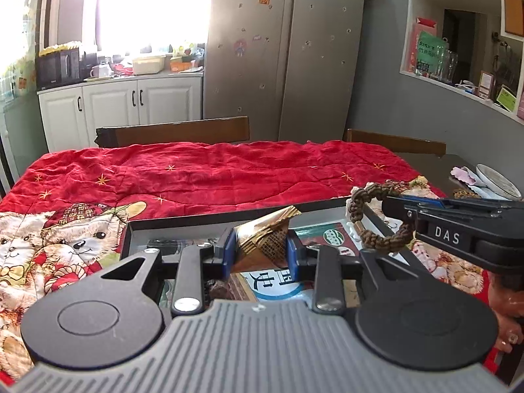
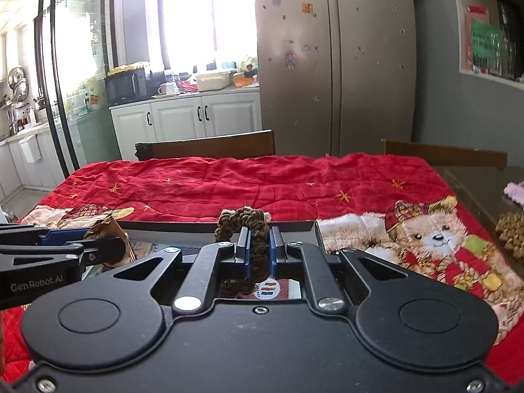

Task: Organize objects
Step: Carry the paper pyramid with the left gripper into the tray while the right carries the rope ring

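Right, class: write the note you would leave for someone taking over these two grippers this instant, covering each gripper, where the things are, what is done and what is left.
Left gripper: shut on a gold and brown folded paper piece, held above the black tray.
Right gripper: shut on a brown braided cord ring, also over the tray, just right of the left gripper.
Tray: sits on the red blanket at the near edge of the table; printed cards lie inside it.
Done: both things picked up.
Left: probably set both down in the tray and let go. More small things lie on the bare table at the far right; they may need sorting too.
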Tool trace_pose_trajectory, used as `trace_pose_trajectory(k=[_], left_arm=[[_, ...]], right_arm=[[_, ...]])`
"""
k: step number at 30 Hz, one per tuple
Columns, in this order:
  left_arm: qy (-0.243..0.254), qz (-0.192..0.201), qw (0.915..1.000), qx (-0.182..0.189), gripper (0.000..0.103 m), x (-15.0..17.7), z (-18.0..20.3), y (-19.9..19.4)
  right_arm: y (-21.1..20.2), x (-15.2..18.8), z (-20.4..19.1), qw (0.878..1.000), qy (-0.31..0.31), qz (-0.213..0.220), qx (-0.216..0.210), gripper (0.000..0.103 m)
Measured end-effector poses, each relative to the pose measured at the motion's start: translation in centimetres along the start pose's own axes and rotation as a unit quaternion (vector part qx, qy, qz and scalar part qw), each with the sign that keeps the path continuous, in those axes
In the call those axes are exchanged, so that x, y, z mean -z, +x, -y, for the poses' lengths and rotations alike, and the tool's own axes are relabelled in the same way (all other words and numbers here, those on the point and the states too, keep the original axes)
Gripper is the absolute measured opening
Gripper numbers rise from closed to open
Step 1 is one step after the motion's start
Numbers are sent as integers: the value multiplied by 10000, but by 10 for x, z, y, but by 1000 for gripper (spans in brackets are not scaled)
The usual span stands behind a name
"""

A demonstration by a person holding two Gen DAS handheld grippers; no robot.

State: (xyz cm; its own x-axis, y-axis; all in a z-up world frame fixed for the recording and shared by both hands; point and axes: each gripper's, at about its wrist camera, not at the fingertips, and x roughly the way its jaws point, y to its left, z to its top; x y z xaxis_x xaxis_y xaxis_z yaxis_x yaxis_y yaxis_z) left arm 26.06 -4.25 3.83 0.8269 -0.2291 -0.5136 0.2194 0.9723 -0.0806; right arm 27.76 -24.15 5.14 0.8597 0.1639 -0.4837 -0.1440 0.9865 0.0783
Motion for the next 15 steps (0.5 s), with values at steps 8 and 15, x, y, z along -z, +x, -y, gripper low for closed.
trace_pose_trajectory(k=[8, 15], left_arm=[[29, 4, 10000, -42, 35, 0, 3, 17], [86, -79, 9999, -22, 36, 6, 5, 32]], right_arm=[[22, 10, 6, 9999, 101, -68, -1, 11], [33, 16, 7, 9999, 65, -98, 23, 11]])
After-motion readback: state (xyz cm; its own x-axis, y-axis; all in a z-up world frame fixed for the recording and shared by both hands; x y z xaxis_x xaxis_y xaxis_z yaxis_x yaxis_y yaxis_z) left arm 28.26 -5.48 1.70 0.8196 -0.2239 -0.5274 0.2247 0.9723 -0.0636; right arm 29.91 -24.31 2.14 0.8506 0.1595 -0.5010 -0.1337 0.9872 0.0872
